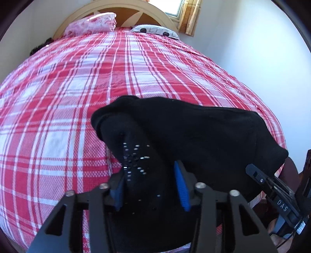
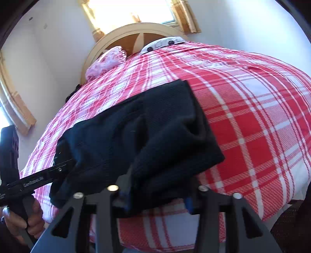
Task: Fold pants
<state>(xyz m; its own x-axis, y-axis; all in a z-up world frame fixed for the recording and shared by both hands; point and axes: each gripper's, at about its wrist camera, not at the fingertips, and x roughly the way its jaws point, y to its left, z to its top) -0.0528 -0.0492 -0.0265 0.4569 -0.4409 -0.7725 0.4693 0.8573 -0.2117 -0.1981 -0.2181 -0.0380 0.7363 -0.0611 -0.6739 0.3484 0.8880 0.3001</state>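
Note:
Black pants (image 1: pixel 194 132) lie bunched in a folded heap on the red and white plaid bedspread (image 1: pixel 97 77), near the bed's foot edge. My left gripper (image 1: pixel 149 186) has its blue pads on either side of a black fold with small studs and is shut on it. My right gripper (image 2: pixel 155 200) is shut on the near edge of the pants (image 2: pixel 145 126). The right gripper's body (image 1: pixel 272 186) shows at the pants' right end in the left wrist view. The left gripper (image 2: pixel 58 169) and the hand holding it show at the left of the right wrist view.
A pink pillow (image 1: pixel 91 25) and a white patterned pillow (image 1: pixel 155 31) lie by the curved wooden headboard (image 1: pixel 120 9). A curtained window (image 1: pixel 175 7) is behind it. White walls flank the bed. A dark object (image 2: pixel 7 148) stands at the left.

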